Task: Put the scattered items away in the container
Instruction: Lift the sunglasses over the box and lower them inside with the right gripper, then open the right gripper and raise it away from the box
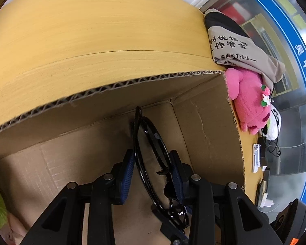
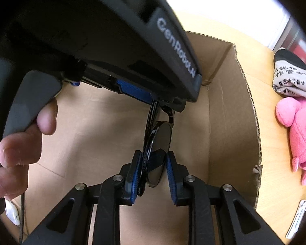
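Folded black sunglasses (image 1: 151,134) hang inside the open cardboard box (image 1: 210,122), a little above its floor. My left gripper (image 1: 152,153) is shut on one end of them, the frame pinched between its blue pads. In the right wrist view my right gripper (image 2: 153,154) is shut on the other end, one dark lens (image 2: 160,138) standing up between its pads. The left gripper's housing (image 2: 173,40) fills the top of that view, and the sunglasses run up to its blue pad (image 2: 134,90). A person's fingers (image 2: 20,149) grip its handle.
On the wooden table (image 1: 91,30), right of the box wall (image 2: 230,102), lie a pink plush toy (image 1: 248,100), a printed fabric bag (image 1: 234,47), a white plush (image 1: 273,126) and a white clip (image 1: 256,157). A white earbud case (image 2: 12,214) sits lower left.
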### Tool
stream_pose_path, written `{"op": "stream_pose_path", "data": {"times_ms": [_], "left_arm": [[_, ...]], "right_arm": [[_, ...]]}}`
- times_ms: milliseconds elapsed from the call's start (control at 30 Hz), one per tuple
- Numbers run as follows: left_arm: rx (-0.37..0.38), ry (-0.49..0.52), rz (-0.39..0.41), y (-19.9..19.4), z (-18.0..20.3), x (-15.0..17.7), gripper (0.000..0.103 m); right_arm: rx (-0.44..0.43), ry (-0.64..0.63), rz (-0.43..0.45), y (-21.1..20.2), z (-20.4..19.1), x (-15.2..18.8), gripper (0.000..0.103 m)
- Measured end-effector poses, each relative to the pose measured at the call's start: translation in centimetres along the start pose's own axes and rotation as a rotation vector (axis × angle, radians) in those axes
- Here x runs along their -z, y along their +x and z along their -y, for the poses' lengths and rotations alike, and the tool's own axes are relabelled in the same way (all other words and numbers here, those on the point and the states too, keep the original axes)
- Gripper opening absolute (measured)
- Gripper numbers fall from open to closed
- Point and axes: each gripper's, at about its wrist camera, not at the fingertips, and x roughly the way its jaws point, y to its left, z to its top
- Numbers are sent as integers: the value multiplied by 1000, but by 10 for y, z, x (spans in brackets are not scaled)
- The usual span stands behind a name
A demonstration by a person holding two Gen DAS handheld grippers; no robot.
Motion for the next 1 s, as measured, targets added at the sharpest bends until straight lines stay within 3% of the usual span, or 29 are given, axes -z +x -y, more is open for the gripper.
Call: {"op": "stream_pose_path", "data": {"times_ms": [167, 300, 500, 567, 667, 767, 867, 1000], "left_arm": [[-6, 2, 27, -15, -1, 9, 56], [-4, 11, 76, -41, -2, 22, 66], [-21, 41, 177, -99, 4, 58, 68], [-48, 54, 223, -119, 8, 77, 74], [-175, 55, 323, -155, 15, 118, 80], [-222, 66, 438, -187, 23, 173, 89], [-297, 88, 516, -204, 31, 228, 91], [-327, 141, 557, -210, 48, 295, 91]], "right_arm": [[-18, 6, 16, -14, -1, 8, 38], [-50, 11, 40, -35, -7, 19, 40], [-109, 47, 158, -102, -9, 50, 53], [-112, 63, 200, -123, -27, 65, 59], [-113, 69, 256, -141, -38, 78, 69], [-111, 71, 284, -143, -43, 93, 71], [-131, 69, 294, -156, -27, 104, 71], [-150, 79, 293, -158, -24, 132, 71]]}}
